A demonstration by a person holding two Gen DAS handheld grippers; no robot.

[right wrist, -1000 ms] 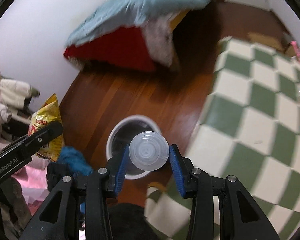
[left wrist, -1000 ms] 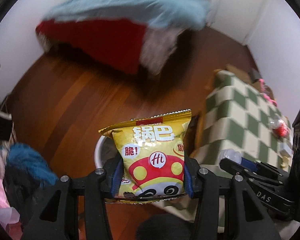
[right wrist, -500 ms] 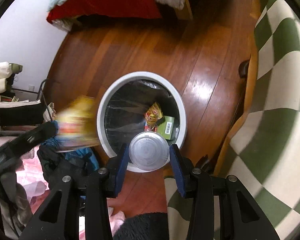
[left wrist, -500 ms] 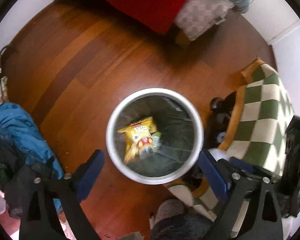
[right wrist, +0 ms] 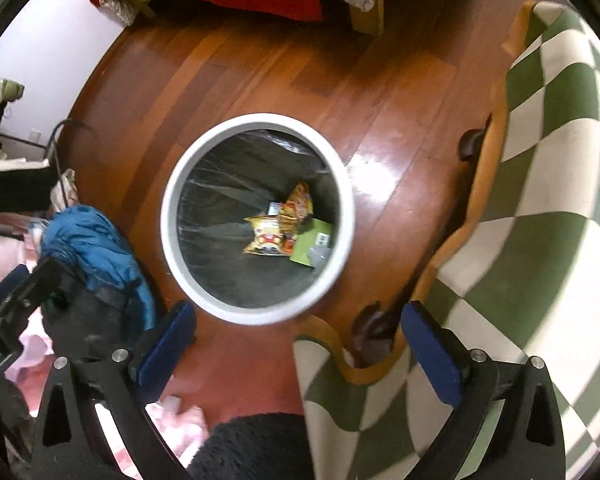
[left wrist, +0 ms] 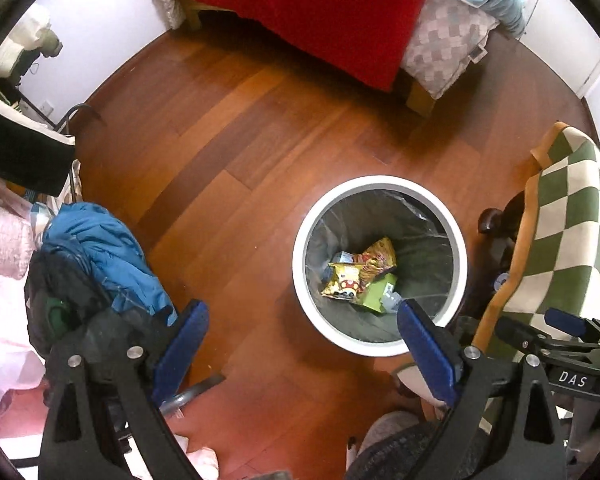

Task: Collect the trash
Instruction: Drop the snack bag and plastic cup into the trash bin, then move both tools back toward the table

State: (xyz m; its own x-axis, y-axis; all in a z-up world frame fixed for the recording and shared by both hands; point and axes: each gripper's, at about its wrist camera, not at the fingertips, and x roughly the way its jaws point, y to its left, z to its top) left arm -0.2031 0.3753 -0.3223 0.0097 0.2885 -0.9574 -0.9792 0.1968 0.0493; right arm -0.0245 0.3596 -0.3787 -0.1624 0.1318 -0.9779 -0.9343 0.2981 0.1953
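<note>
A round white trash bin point(left wrist: 380, 350) with a dark liner stands on the wooden floor; it also shows in the right wrist view point(right wrist: 256, 312). Inside lie a yellow snack bag point(left wrist: 342, 284), another snack wrapper point(left wrist: 376, 258) and a green box point(left wrist: 374, 296); the same yellow bag point(right wrist: 265, 236) and green box point(right wrist: 314, 242) show in the right wrist view. A clear plastic piece point(right wrist: 320, 255) lies on the green box. My left gripper point(left wrist: 302, 344) is open and empty above the floor left of the bin. My right gripper point(right wrist: 296, 344) is open and empty above the bin's near rim.
A green-and-white checked cloth point(right wrist: 540, 184) covers a table on the right, with dark table legs point(right wrist: 370, 326) beside the bin. A blue jacket point(left wrist: 100, 252) lies on a pile at the left. A bed with a red cover point(left wrist: 320, 12) stands at the back.
My left gripper opened and the yellow snack bag fell into the bin. My right gripper then opened and let go of the clear plastic cup.
</note>
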